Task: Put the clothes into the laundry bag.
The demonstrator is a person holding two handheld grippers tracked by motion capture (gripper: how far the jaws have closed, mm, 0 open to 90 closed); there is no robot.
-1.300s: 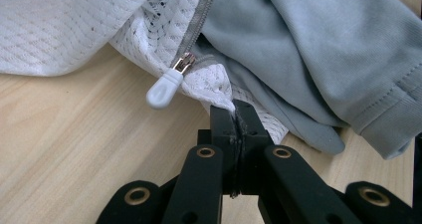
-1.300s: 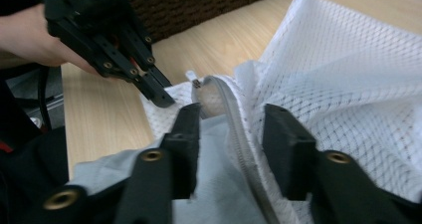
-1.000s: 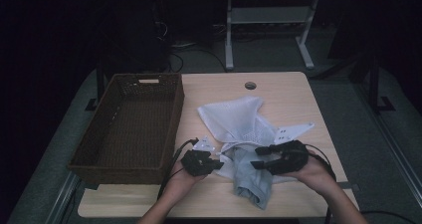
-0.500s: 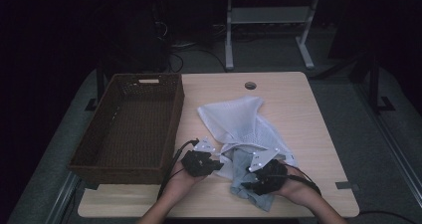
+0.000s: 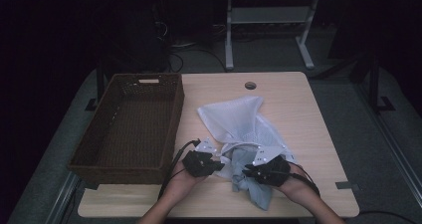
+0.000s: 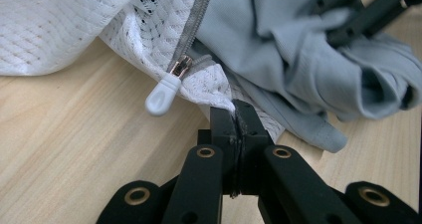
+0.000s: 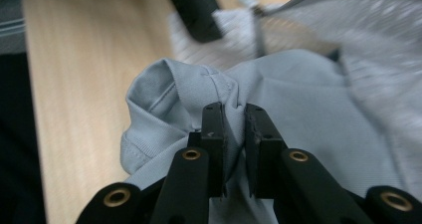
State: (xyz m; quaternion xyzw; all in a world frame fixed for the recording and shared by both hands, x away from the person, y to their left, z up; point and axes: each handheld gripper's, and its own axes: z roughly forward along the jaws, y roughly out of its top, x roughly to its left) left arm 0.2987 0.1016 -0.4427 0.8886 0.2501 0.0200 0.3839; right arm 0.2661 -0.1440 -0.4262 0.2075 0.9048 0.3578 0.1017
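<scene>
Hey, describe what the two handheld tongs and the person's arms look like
Both tongs, left and right, are matte black, each with two flat-faced jaws on linkage arms pinned by brass-ringed rivets. Each carries a grey three-cornered plate on top with small dark marks. A black cable trails from each. The forearms are bare, with no sleeves or gloves in view.

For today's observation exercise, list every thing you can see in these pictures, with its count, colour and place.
Table: one, light wood, centre.
Basket: one, dark brown wicker, table's left side.
Mesh bag: one, white, zipped, mid-table.
Zip pull: one, white, at the bag's opening.
Garment: one, grey, partly in the bag, near edge.
Metal frame: one, pale, floor behind table.
Left gripper: black, shut on the bag's edge.
Right gripper: black, jaws just closing, pinching the garment.
</scene>
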